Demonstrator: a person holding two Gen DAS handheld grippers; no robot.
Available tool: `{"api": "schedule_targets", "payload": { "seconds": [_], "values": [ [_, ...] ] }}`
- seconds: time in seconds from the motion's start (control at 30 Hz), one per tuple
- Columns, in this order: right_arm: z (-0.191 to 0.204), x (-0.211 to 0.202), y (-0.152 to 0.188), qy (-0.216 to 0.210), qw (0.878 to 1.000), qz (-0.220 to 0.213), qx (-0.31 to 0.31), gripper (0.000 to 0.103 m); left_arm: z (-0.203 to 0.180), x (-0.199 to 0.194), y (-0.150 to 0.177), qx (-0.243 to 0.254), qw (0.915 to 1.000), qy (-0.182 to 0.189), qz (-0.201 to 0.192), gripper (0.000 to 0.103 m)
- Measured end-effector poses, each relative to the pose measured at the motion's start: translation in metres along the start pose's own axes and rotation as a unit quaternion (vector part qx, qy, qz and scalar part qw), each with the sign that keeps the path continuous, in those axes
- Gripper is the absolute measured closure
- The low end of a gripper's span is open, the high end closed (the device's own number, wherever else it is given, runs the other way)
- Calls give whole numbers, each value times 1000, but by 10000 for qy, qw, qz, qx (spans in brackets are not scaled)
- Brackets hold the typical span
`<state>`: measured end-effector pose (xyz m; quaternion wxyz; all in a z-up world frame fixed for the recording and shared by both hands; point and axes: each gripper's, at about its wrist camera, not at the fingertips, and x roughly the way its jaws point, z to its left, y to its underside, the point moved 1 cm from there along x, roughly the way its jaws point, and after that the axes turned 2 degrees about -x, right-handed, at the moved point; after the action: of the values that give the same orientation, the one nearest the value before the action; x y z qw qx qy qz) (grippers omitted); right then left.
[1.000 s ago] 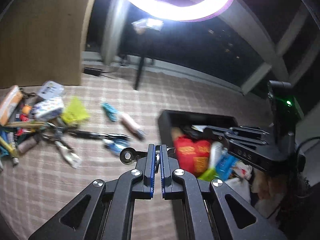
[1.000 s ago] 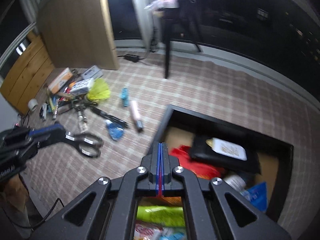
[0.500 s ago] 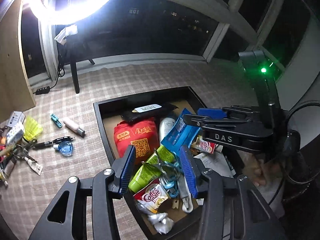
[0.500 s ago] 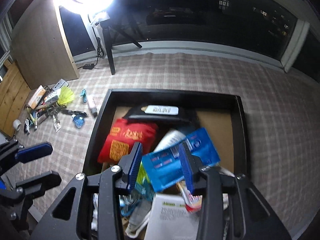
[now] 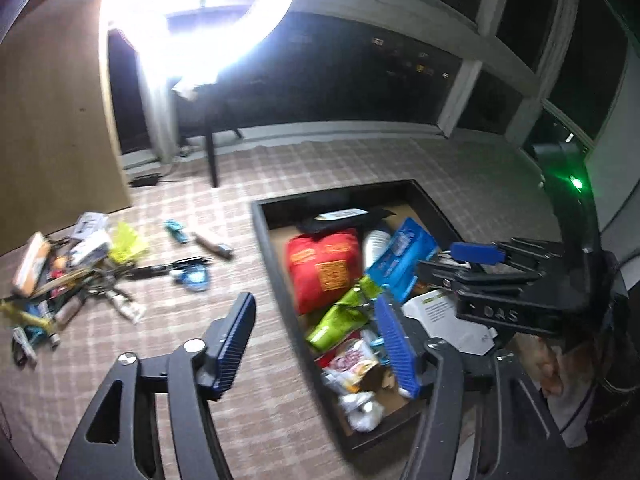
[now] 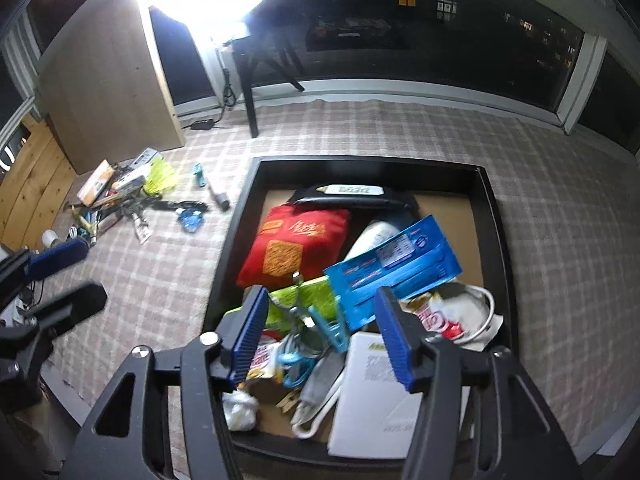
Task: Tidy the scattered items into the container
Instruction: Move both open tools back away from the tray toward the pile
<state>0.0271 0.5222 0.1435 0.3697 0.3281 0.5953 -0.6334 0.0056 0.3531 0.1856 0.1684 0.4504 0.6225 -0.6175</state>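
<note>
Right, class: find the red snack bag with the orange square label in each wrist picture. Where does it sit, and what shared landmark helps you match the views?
Left wrist view: the red snack bag lies centre-right, in the black tray's left half.
Right wrist view: the same bag lies just left of centre, near the tray's left wall.
Shared landmark: the blue flat packet to the bag's right.

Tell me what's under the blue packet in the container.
The blue packet lies tilted over a white bottle and the green packet's edge, inside the black container. Anything beneath its middle is covered.
</note>
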Motion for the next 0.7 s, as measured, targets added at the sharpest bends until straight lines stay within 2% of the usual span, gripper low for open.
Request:
{"api": "schedule_targets", "payload": {
  "seconds": [0.1,0.2,0.37,0.7],
  "values": [
    [21,-8,8,12,10000,-41,-59,48,20,-15,9,-102,9997,-200,-66,28],
    [43,-13,16,12,9999,-79,-75,47,44,-28,21,-220,9987,-463,-37,28],
    [85,-13,28,-64,9999,-73,-95,44,88,-45,40,-478,9965,-689,49,27],
    [173,12,44,-255,9995,122,-150,44,179,-63,81,-1047,9907,-865,120,24]
  ]
}}
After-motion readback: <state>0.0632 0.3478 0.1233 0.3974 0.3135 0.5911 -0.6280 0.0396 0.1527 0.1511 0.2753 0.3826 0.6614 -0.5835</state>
